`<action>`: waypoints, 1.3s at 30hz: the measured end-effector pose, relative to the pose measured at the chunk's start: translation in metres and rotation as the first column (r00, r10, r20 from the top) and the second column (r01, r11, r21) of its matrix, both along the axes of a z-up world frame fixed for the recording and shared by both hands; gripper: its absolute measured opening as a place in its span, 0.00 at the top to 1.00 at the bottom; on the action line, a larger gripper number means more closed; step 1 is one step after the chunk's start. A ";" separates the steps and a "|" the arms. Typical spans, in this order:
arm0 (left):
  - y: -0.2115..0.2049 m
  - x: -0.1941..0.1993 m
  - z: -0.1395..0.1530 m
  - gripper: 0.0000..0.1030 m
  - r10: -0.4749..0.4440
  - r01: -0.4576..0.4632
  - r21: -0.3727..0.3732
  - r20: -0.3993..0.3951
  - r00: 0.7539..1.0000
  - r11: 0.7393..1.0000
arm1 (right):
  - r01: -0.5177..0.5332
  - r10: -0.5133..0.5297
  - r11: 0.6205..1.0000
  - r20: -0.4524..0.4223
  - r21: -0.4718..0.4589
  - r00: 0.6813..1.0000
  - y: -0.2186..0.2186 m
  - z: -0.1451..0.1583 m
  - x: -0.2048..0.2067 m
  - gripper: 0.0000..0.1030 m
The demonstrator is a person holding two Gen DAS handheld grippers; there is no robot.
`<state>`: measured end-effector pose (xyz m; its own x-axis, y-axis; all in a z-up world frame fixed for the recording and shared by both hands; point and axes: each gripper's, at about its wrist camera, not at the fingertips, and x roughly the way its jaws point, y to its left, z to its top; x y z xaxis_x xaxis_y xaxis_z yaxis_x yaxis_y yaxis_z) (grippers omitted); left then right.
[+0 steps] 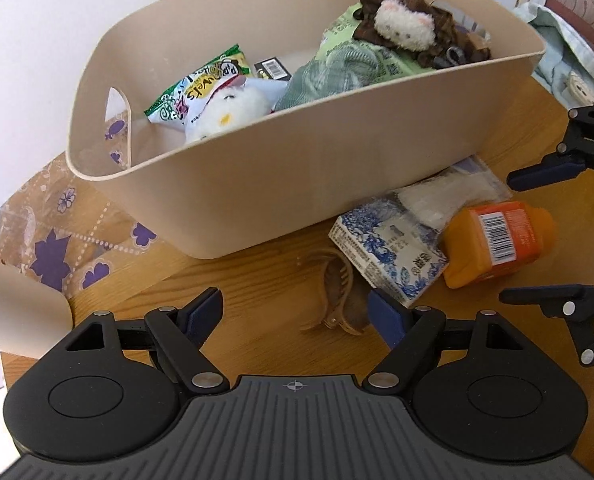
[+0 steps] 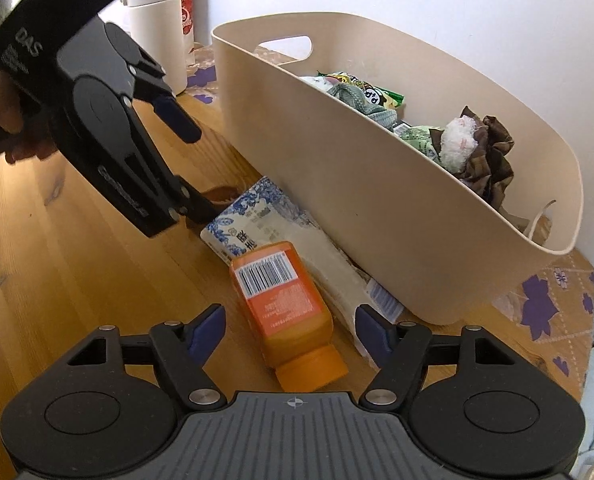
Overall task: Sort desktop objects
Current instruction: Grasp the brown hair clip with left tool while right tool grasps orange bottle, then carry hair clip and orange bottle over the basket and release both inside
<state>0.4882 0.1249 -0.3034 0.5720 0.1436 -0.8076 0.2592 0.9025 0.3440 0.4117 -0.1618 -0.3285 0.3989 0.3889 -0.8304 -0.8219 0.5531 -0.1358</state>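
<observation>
The wooden table [image 1: 257, 280] is carrying everything, and the big beige bin [image 1: 297, 168] is sitting on it against the wall, clearly serving as the place where sorted things are going. It is already holding a snack packet [image 1: 201, 84], a green pack [image 1: 349, 60] and two plush toys, so the job is looking well under way.

What is waiting lies on the table just beside the bin's near wall, probably pushed there for an easy lift over the rim. A blue-and-white tissue pack [image 1: 389, 252] is resting flat with a clear plastic wrapper [image 1: 441, 196] behind it. An orange bottle [image 2: 285, 304] is lying on its side, touching the tissue pack, cap toward the right camera. A tan hair claw [image 1: 337, 300] is lying on the wood in front of the tissue pack; its outline is blurred, so that name is a guess.

The right gripper [image 2: 289, 332] is tilting steeply down with the bottle's lower body between its spread jaws, pads not pressing on it, which reads as lining up for a grasp across the bottle's width. The left gripper [image 1: 297, 312] is angling down likewise, its jaws wide apart and empty, straddling the hair claw without touching it. In the right wrist view a hand [image 2: 1, 112] is gripping the left tool's handle.
</observation>
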 end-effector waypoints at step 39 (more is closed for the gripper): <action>0.030 -0.052 0.019 0.83 -0.047 0.033 -0.140 -0.095 0.994 0.990 | 0.110 -0.109 0.994 -0.052 0.025 0.993 -0.035 0.024 -0.042 0.65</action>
<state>0.4364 0.1545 -0.2843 0.4919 0.0052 -0.8706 0.3224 0.9278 0.1876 0.3694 -0.1973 -0.3044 0.3981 0.3685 -0.8401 -0.7617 0.6431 -0.0789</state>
